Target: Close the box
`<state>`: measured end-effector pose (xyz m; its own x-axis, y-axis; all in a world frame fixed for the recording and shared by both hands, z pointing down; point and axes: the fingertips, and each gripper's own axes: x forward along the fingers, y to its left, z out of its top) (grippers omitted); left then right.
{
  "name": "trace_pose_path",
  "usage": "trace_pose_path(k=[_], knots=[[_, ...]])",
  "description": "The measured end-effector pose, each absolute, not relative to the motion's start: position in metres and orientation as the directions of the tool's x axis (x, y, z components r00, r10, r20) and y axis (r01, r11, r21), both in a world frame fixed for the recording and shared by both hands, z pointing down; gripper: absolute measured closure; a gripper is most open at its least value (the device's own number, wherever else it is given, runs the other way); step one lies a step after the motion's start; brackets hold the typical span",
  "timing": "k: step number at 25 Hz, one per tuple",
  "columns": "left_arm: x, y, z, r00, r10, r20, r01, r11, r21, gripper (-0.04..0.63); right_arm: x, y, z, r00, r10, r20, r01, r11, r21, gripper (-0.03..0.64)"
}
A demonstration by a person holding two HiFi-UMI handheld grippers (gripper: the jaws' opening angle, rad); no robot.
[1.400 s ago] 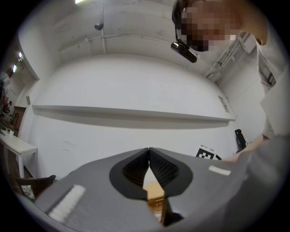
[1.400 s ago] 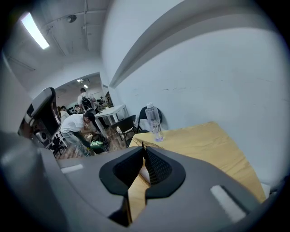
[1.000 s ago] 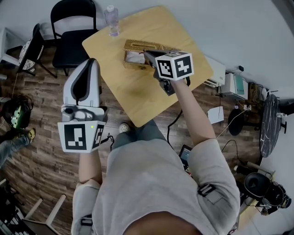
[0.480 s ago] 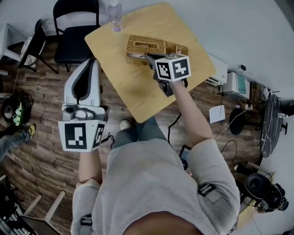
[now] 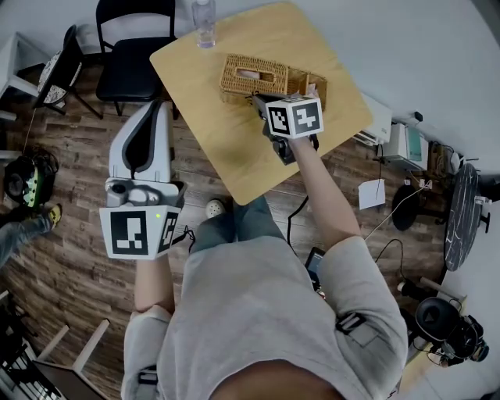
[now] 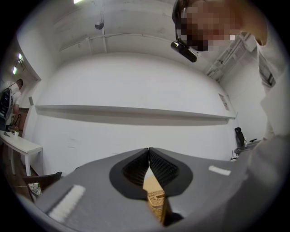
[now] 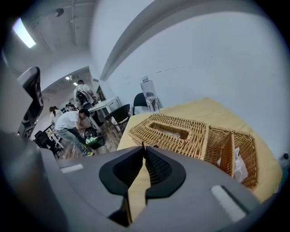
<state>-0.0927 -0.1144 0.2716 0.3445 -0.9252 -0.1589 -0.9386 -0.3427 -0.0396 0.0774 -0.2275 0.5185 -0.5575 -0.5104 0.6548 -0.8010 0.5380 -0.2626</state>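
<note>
A wicker box [image 5: 269, 78] lies open on the round wooden table [image 5: 234, 156]. Its slotted lid [image 7: 170, 131] is folded out flat to the left of the base [image 7: 233, 152], which holds white tissue. My right gripper [image 5: 258, 100] hovers just in front of the box, its jaws shut and empty [image 7: 143, 147], pointing at the lid's near edge. Off the table's left side, above the floor, my left gripper [image 5: 158, 105] is also shut and empty [image 6: 148, 149]. It points up at a white wall, and a sliver of the wicker box [image 6: 156, 201] shows below its jaws.
A clear water bottle [image 5: 204, 19] stands at the table's far edge. A black chair [image 5: 133, 55] is behind the table on the left. White equipment [image 5: 375, 117] and cables lie on the floor to the right. People [image 7: 72, 124] are far off in the room.
The box now sits further right and lower in the head view, and more of it shows beyond the right gripper. My left gripper has stayed where it was.
</note>
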Motion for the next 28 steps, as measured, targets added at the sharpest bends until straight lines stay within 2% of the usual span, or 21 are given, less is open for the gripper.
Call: trace_pose_path(k=[21,28], knots=[[-0.104,-0.110,0.281,0.325,-0.935,-0.141,-0.945,-0.324,-0.031,0.537,0.078,-0.223,0.545,-0.518,-0.510,0.687,-0.823,0.517,-0.236,0.594],[-0.107,-0.112,0.279,0.333,-0.931,-0.149,-0.943,-0.332,-0.033,0.537,0.075,-0.225,0.536,-0.526,-0.557,0.643,-0.823,0.524,-0.220,0.594]])
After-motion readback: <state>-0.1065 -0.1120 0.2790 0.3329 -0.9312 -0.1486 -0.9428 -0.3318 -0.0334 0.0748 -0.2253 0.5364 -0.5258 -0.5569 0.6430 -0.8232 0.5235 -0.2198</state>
